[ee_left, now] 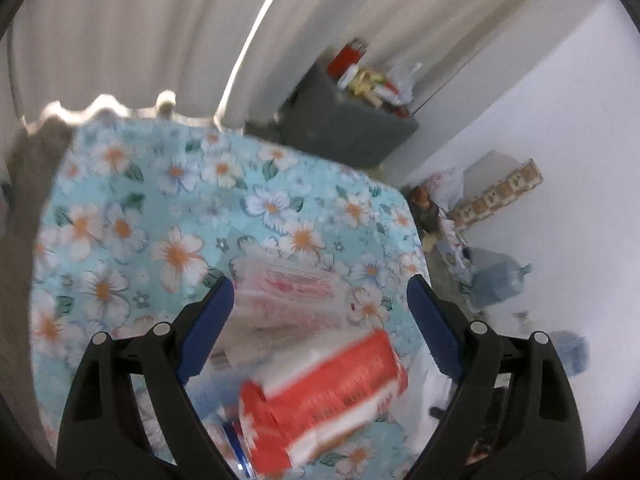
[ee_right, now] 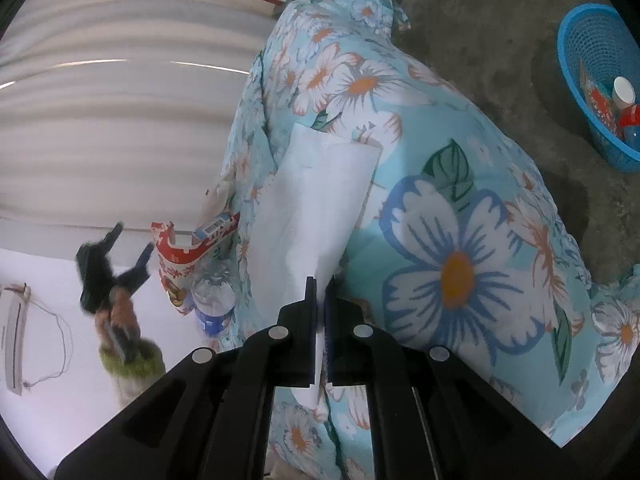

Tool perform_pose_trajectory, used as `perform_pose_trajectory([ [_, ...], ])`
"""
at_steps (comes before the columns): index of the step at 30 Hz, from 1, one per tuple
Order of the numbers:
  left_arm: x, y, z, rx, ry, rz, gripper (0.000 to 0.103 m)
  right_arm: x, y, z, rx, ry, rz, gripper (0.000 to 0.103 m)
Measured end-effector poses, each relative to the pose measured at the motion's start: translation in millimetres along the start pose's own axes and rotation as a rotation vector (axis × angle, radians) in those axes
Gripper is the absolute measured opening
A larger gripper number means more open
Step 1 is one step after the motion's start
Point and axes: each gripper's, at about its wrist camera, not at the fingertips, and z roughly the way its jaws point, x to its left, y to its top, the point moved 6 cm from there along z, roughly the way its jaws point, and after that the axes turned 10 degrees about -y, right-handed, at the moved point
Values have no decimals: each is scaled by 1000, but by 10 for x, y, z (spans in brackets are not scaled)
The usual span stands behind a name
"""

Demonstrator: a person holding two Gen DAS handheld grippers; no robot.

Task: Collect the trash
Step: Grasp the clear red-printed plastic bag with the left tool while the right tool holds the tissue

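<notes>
A floral cloth [ee_right: 460, 208] in pale blue, printed with white and orange flowers, spreads over the surface and fills most of both wrist views. In the right wrist view a concrete floor [ee_right: 480, 32] lies beyond it at 1 o'clock, and a blue mesh basket [ee_right: 576, 40] stands on that floor at 2 o'clock, well apart from the cloth, with a red wrapper and a white cap among its contents.

A white tissue [ee_right: 316, 200] lies on the cloth at the centre of the right wrist view, running from 12 o'clock down to the right gripper [ee_right: 320, 282], whose jaws are pressed together on its near edge.

At 9 o'clock of the tissue lie a torn red-and-white carton [ee_right: 176, 256] and a crushed clear bottle [ee_right: 212, 300] with a blue label, touching each other. Farther out at 9 o'clock the left gripper [ee_right: 132, 254] appears blurred in a person's hand.

In the left wrist view the left gripper [ee_left: 320, 296] stands spread wide with nothing between its blue pads [ee_left: 434, 328]. Below it, at 6 o'clock, rests a red-and-white pack [ee_left: 324, 396], and just above that a pale pink-printed wrapper [ee_left: 288, 296], both blurred.
</notes>
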Motion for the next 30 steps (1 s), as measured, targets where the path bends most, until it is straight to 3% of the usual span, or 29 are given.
perform_pose_trajectory([
  [6,560,67,292,56,12,-162,78,-18,28,30,33,7,5,4],
  [17,978,26,683,174,-66,-226,69,5,52,78,52,-48,7,4],
  [26,1189,18,1025,238,-168,-266,52,99,47,124,38,-111,5,4],
  [30,1172,-26,1060,252,-196,-257,37,105,52,134,33,-121,12,4],
])
